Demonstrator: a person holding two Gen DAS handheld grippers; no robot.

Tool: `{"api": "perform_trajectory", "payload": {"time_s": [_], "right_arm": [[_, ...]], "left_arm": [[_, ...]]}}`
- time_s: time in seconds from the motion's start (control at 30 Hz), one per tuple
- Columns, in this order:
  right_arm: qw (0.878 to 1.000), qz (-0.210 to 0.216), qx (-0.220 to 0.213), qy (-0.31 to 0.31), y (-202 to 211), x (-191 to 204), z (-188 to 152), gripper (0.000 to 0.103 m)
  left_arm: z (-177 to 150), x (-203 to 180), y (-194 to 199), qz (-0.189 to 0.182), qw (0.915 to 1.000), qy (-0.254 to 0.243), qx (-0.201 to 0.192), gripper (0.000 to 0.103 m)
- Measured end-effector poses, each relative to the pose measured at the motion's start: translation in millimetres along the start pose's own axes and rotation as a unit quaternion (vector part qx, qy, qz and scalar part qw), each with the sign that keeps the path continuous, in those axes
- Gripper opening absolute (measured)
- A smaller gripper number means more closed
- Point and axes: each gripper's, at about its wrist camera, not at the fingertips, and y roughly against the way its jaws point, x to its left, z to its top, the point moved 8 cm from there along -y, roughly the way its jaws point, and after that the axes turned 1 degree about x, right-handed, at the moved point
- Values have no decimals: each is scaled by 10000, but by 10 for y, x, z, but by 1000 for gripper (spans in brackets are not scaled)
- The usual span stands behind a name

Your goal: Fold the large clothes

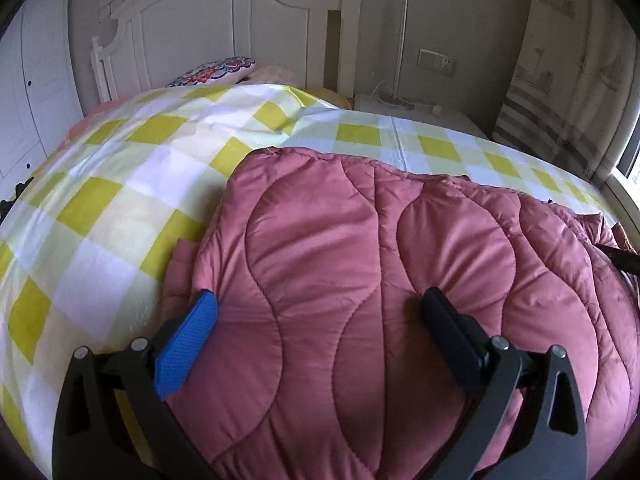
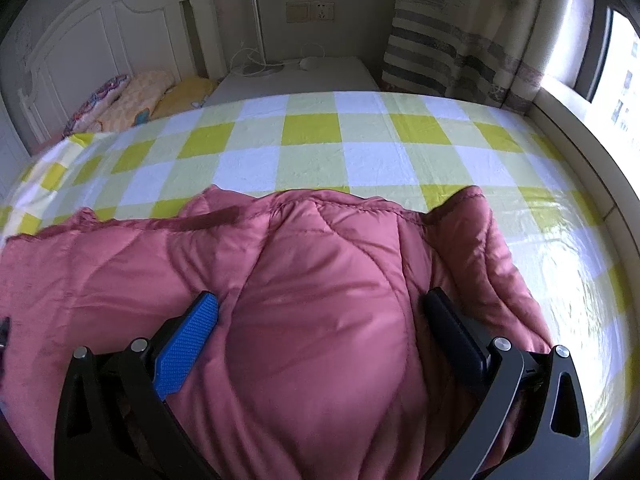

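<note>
A puffy dusty-pink quilted jacket (image 1: 360, 220) lies on a bed covered by a yellow-and-white checked sheet (image 1: 120, 200). My left gripper (image 1: 320, 296) stands wide open, both fingers pressed down onto the jacket's left part, with padding bulging between them. In the right wrist view the same jacket (image 2: 320, 248) fills the lower half, its stitched hem toward the far side. My right gripper (image 2: 322, 296) is also wide open, its fingers sunk into the jacket's right part. A black bit of the other gripper shows at the far right edge of the left wrist view.
A white headboard (image 1: 224, 20) and patterned pillows (image 1: 216, 72) are at the far left. A white nightstand (image 2: 296, 76) with cables stands beside the bed. A striped curtain (image 2: 452, 52) and a bright window (image 2: 624, 68) are on the right. Bare checked sheet (image 2: 312, 160) lies beyond the jacket.
</note>
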Motion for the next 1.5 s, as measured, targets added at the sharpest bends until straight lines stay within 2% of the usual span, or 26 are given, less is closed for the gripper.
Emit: {"api": "perform_trajectory", "payload": {"time_s": [0.07,0.1,0.17,0.23,0.3,0.33,0.37,0.47,0.53,0.6,0.73,0.8,0.87,0.93,1.03,1.13,1.23,1.33,1.37,1.43,1.5], "right_arm": [[9986,352,-386,-125,286,94,-7,99],[9959,659,-611,-45,481,228,-33,99],[9921,894,-834,280,714,472,-124,99],[9885,887,-776,946,769,823,-332,99],[9860,755,-391,1435,565,1043,-565,99],[9852,582,-411,1560,455,1095,-648,99],[9846,526,-608,1550,436,1109,-657,99],[9873,613,-392,1409,433,1053,-621,99],[9892,588,-417,1276,517,898,-568,98],[9935,423,-577,882,625,609,-526,98],[9975,-83,-658,-235,623,-295,-518,99],[9974,67,-597,-407,541,-461,-593,99],[9977,66,-600,-316,499,-442,-606,99],[9982,-134,-556,-173,486,-407,-585,99],[9977,-193,-582,-298,577,-382,-573,99],[9956,159,-886,-256,841,-212,-596,99],[9923,610,-1054,220,1004,121,-623,99],[9905,749,-820,809,917,443,-731,99],[9911,561,-524,1089,754,528,-830,99],[9890,418,-633,1273,666,571,-885,99],[9902,480,-586,1174,665,565,-903,99]], "left_arm": [[3,8,-2,-6,10000,-2,-4,101],[-1,2,1,7,10000,2,-4,101],[0,5,-1,13,10000,-3,-3,101],[-12,11,20,24,10000,-3,-13,101],[-12,18,22,5,10000,12,-20,101],[-11,11,23,7,10000,15,-23,101],[-8,26,23,1,10000,46,-39,101],[-19,18,38,-9,10000,56,-25,101],[-15,18,33,11,10000,30,-14,101],[-13,24,35,-8,10000,46,-23,101],[-9,17,28,-5,10000,42,-29,101],[-5,15,27,-16,10000,40,-33,101],[-9,14,31,-3,10000,45,-35,101],[-6,15,28,-3,10000,51,-35,101],[-10,19,27,-4,10000,33,-31,101],[-7,20,23,-4,10000,34,-28,101],[-6,20,26,-8,10000,39,-34,101],[-7,17,26,0,10000,34,-34,101],[-4,17,23,0,10000,34,-34,101],[-7,17,28,-13,10000,42,-43,101],[4,18,22,-23,10000,55,-46,101]]}}
